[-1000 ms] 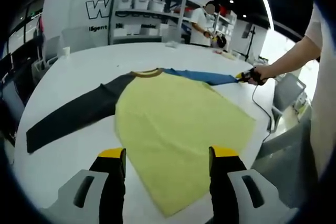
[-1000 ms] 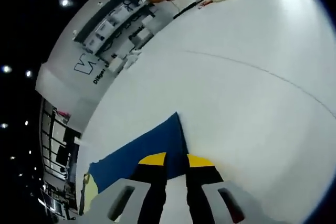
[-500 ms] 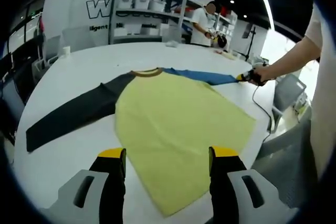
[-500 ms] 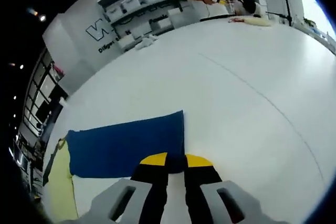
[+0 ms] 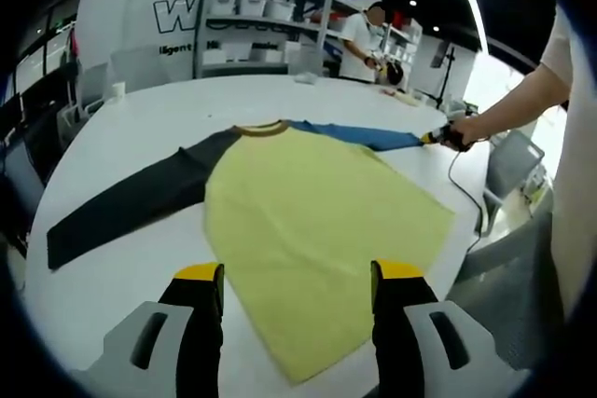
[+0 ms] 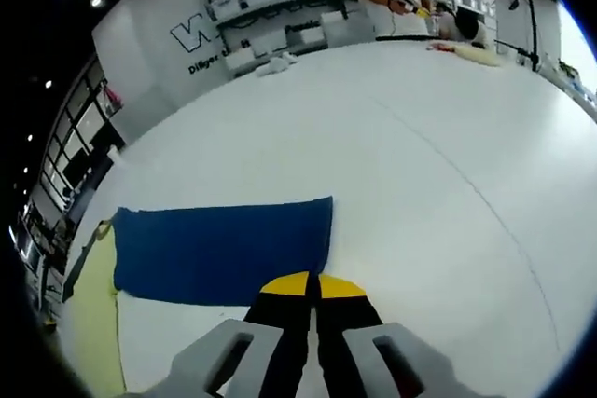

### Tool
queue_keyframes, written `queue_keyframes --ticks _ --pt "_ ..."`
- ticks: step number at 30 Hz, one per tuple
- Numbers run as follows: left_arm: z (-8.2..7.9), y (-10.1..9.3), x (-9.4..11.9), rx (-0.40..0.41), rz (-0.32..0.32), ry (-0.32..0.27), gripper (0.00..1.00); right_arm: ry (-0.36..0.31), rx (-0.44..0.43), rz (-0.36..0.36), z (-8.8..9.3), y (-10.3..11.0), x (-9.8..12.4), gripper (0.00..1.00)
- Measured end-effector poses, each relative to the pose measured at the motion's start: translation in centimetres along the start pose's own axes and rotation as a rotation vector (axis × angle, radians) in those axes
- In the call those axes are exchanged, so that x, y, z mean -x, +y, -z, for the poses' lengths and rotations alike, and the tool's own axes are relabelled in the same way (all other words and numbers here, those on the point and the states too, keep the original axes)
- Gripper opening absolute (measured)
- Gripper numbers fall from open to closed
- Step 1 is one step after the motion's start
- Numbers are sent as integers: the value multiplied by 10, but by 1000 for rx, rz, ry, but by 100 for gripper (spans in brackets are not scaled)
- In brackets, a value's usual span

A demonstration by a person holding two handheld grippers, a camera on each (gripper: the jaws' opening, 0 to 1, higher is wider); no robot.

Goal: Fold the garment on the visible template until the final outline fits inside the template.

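The left gripper (image 5: 297, 272) hovers wide open and empty over the near hem of the yellow raglan shirt (image 5: 317, 207), spread flat ahead of it on the white table (image 5: 140, 118). The right gripper (image 6: 309, 284), jaws together, sits at the blue sleeve (image 6: 219, 249) cuff; whether it pinches cloth is unclear.

bare white table (image 6: 448, 165) beyond blue sleeve (image 6: 224, 249) — open passage
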State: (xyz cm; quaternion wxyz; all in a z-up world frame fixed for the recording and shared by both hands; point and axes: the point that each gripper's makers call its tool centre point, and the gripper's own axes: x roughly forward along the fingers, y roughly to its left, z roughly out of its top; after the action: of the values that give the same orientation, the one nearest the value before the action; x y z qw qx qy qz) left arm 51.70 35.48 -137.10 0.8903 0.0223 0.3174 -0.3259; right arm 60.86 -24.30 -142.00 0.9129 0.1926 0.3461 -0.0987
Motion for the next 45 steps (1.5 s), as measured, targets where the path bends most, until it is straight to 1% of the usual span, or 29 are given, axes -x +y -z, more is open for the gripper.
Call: queue_keyframes --ticks 2,4,10,11,12,13,16,18,21,22,23,30,34,35,36,37,38,40,42,45 --pt "0 0 0 -1 1 -2 61 -17 -16 -12 -5 4 3 0" --pt "-1 0 -1 0 2 -5 61 -51 -30 -40 -14 13 5 0" --pt "-2 -1 -2 0 10 -18 61 -125 -5 -105 -45 45 17 0" --pt "-3 -2 -2 0 11 -21 61 -132 -4 -112 -48 47 18 0" --pt "-3 -2 -1 0 12 -25 61 -156 7 -134 -57 60 21 0" --pt "-3 -2 -1 1 13 -27 61 -161 11 -140 -60 63 22 0" --pt "-4 -3 0 1 14 -34 61 -182 46 -185 -73 88 26 0" --pt "-4 -2 1 2 15 -41 61 -193 56 -209 -78 101 27 0" --pt "-4 -1 4 4 14 -51 62 -201 87 -252 -86 125 28 0" --pt "-4 0 4 4 14 -52 63 -202 90 -255 -86 128 29 0" --pt "-3 1 5 4 15 -57 64 -203 102 -274 -87 140 30 0" --pt "-2 2 10 7 18 -73 69 -200 161 -349 -87 187 32 0" --pt "-3 0 11 6 22 -83 74 -191 195 -390 -83 215 33 0" --pt "-3 0 12 5 25 -85 75 -191 197 -393 -83 217 34 0" --pt "-3 0 12 5 26 -84 75 -187 212 -411 -80 229 35 0" --pt "-2 0 13 7 26 -84 76 -186 215 -415 -80 231 35 0" --pt "-2 0 13 9 27 -87 77 -182 220 -428 -78 240 35 0" --pt "-1 1 14 11 27 -88 78 -180 234 -443 -75 251 36 0" --pt "-1 1 16 12 27 -92 78 -169 253 -468 -71 269 37 0" --pt "-1 2 18 10 30 -96 79 -164 265 -495 -66 288 38 0"
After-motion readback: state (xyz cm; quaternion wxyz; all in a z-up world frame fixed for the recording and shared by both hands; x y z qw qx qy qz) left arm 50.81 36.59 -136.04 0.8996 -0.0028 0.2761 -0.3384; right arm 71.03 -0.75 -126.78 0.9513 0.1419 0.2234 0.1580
